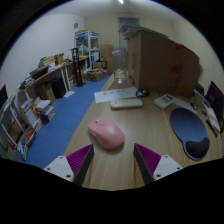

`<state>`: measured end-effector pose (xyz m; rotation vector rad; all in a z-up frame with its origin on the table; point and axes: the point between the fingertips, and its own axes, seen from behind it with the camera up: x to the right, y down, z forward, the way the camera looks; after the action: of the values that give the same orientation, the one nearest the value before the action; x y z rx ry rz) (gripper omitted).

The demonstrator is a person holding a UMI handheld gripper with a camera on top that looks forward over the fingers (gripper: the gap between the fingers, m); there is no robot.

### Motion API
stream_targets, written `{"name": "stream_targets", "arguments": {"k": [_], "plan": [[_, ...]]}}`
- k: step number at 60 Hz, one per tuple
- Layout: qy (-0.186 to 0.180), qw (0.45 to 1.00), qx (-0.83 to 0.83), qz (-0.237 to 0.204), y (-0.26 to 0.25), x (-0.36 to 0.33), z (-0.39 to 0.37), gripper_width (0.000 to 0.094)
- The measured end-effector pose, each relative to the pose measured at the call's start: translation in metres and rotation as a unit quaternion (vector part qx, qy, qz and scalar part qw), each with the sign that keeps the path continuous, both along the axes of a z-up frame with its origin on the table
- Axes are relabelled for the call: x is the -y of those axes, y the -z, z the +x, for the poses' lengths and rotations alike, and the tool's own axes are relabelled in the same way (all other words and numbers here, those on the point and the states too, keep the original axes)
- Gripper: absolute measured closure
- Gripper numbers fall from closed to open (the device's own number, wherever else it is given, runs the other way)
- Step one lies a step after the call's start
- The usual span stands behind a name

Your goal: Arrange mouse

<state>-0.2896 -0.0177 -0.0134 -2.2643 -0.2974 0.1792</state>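
A pink mouse (105, 132) lies on the wooden desk (140, 125), just ahead of my fingers and a little left of the gap between them. A blue mouse pad (189, 128) with a dark wrist rest lies on the desk to the right. My gripper (113, 160) is open and empty above the desk's near part, its purple pads (81, 158) spread wide. The mouse is not between the fingers.
A white keyboard-like slab (125, 99) and a glass bottle (120, 72) stand further back on the desk. Cardboard boxes (160, 55) rise behind. A laptop (214, 100) is at the right. Shelves and clutter (30, 100) line the left over a blue floor.
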Motion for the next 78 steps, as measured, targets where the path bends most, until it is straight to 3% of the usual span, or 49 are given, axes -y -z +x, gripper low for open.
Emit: {"name": "stream_targets", "arguments": {"k": [10,22,32,37,43,49,54,63,72,78], "plan": [[-0.017,1.0,0.005,0.011,0.001,-0.031,-0.013,0.0097],[0.004,1.0,0.002,0.023,0.0,-0.067,-0.025,0.0117],[0.047,0.999,0.003,0.024,0.0,-0.087,-0.024,0.0399],[0.062,0.998,0.011,0.021,0.002,-0.087,-0.023,0.0451],[0.077,0.997,0.011,-0.015,0.004,-0.084,-0.023,0.0531],[0.079,0.996,0.011,-0.033,0.003,-0.081,-0.024,0.0601],[0.059,0.997,-0.014,-0.048,-0.009,-0.071,-0.039,0.0611],[0.035,0.999,-0.022,0.031,-0.107,-0.078,-0.026,0.0609],[0.079,0.988,-0.019,0.131,-0.215,-0.123,0.08,0.061],[0.109,0.981,0.009,0.162,-0.23,-0.151,0.178,0.0609]]}}
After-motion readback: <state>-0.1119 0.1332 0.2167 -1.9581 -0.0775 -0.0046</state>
